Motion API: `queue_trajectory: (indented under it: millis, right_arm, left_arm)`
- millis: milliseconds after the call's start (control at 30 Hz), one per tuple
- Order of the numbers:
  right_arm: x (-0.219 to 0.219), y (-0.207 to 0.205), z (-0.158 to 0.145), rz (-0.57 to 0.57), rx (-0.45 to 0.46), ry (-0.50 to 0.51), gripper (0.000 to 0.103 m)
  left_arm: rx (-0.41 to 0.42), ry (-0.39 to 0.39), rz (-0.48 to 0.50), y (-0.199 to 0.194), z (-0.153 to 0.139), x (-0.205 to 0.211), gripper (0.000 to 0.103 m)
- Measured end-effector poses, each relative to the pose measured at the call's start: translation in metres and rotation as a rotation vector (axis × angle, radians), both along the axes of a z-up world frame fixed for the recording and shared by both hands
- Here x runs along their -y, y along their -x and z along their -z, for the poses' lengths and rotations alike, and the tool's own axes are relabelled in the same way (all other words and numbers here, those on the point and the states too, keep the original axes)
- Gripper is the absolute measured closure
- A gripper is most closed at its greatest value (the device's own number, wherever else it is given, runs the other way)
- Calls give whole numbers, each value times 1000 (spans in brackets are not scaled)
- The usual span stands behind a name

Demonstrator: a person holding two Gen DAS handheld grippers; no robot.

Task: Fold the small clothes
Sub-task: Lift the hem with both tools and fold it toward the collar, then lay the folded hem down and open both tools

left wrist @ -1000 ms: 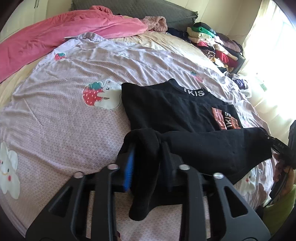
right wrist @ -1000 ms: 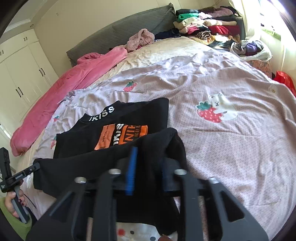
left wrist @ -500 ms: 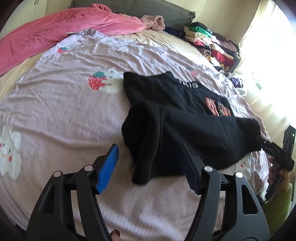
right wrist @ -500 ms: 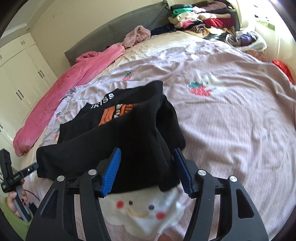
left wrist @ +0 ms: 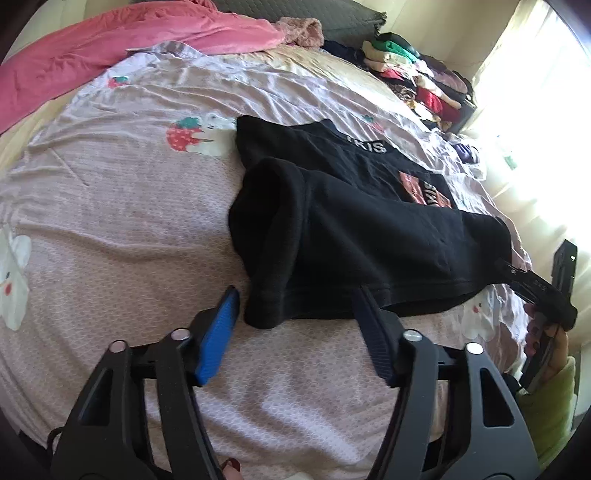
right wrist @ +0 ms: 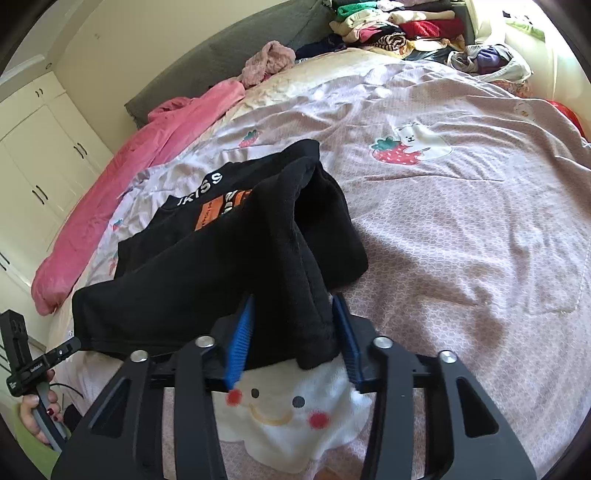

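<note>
My left gripper (left wrist: 295, 314) has its jaws apart and closing, with nothing pressed between them; the folded corner of the black shirt (left wrist: 351, 236) lies on the bed just ahead, in the gap's line but clear of both pads. My right gripper (right wrist: 295, 332) is closing too, and here a hanging fold of the same shirt sits between its blue pads (right wrist: 240, 339). The cloth fills most of the gap, but I cannot tell whether the pads press on it yet.

The shirt lies across the pink bedspread (left wrist: 110, 221), folded over on itself, white lettering at its collar and an orange patch partly covered by the upper layer. Its near hem runs between my two grippers. In the left view, the person's hand (left wrist: 543, 332) on the right tool shows at the shirt's far corner.

To the shirt's outer sides the bedspread is open and flat, printed with strawberry bears and a smiling cloud (right wrist: 288, 410) directly under my right gripper. A pink blanket (left wrist: 129, 44) lines the far edge, a grey headboard (right wrist: 221, 59) behind it, and stacked clothes (right wrist: 395, 26) fill the far corner.
</note>
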State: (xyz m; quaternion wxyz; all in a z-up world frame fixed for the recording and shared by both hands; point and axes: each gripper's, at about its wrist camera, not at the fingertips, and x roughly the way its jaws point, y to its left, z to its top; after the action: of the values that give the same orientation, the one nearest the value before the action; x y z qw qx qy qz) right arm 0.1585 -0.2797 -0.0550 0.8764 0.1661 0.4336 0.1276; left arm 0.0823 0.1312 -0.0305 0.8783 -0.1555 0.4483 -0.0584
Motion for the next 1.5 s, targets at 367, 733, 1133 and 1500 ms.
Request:
queue_trajectory:
  millis: [367, 733, 1133, 1500]
  right_arm:
    - [-10, -6, -10, -76, 27, -14, 92]
    - [-6, -33, -60, -73, 178, -115, 93]
    - [6, -111, -49, 43, 124, -184, 93]
    - [-4, -139, -10, 100, 53, -110, 87]
  left_arm:
    - [-4, -9, 48, -19, -6, 14, 98]
    - [107, 71, -42, -52, -44, -18, 99]
    - [99, 97, -129, -105, -39, -48, 99]
    - [63, 116, -183, -131, -12, -66, 98]
